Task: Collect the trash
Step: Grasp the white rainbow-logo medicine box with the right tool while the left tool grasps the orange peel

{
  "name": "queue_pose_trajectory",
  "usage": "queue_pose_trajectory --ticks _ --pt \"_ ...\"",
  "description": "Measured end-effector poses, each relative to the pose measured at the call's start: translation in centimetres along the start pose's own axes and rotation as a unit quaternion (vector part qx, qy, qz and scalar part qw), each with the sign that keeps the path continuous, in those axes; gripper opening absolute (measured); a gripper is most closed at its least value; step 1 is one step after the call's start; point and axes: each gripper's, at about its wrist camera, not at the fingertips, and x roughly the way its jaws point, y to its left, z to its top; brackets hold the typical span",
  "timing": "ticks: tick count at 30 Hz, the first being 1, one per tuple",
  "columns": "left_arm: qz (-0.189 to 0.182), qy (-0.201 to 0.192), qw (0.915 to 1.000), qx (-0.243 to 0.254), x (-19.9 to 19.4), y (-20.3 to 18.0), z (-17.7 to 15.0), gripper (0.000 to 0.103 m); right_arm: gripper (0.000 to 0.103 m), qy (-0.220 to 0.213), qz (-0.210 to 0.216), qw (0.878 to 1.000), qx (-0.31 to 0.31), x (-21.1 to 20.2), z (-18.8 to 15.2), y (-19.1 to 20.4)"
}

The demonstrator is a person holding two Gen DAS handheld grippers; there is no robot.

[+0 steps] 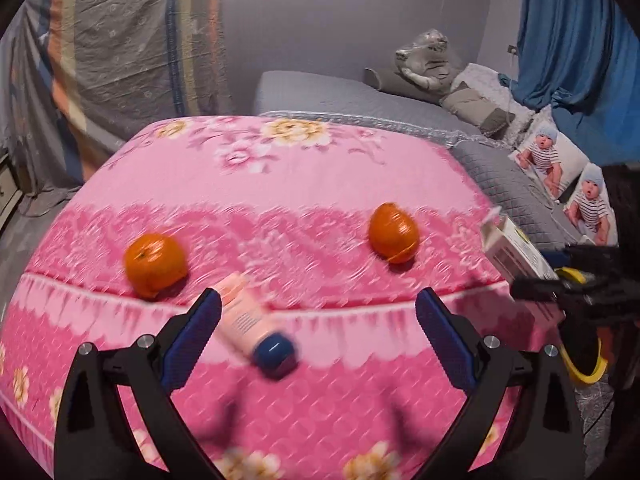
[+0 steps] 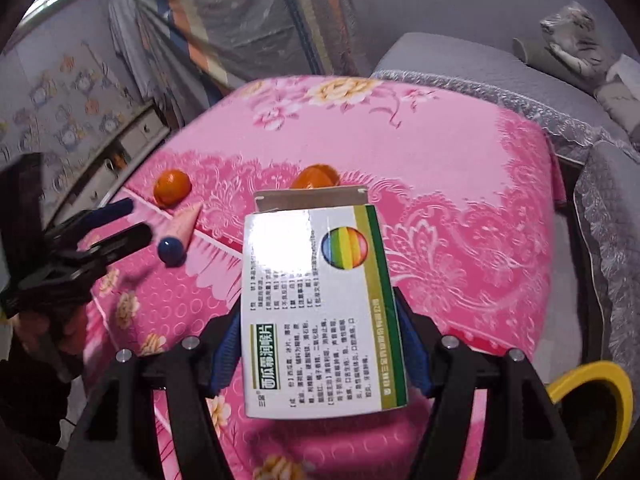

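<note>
Tube (image 1: 256,322) with blue cap near front edge of pink table cover (image 1: 320,184), lying diagonally, cap toward open left gripper (image 1: 318,334). Medicine box (image 2: 320,312) clamped in right gripper (image 2: 320,354), raised.

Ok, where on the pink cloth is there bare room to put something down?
Bare: the far stretch of pink cloth behind both oranges, and the gap between them. Crowded: the near edge, where the pink tube lies between the open left gripper's fingers.

Two oranges (image 1: 156,263) (image 1: 393,232) on pink floral cloth (image 1: 280,184), grey bed (image 1: 360,96) behind.
</note>
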Motion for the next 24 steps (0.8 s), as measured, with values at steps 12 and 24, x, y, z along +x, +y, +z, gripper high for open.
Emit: queue_pose_trajectory --ticks 12,24 --pt "0.013 0.037 0.9988 0.029 9.4 -6.5 3.4 0.093 0.064 -0.072 0.035 0.994 0.077 -7.6 -5.6 -3.8" --pt "0.049 0.066 0.9965 0.014 14.4 -6.1 3.8 0.084 0.064 -0.085 0.049 0.988 0.117 -9.0 -8.6 -5.1"
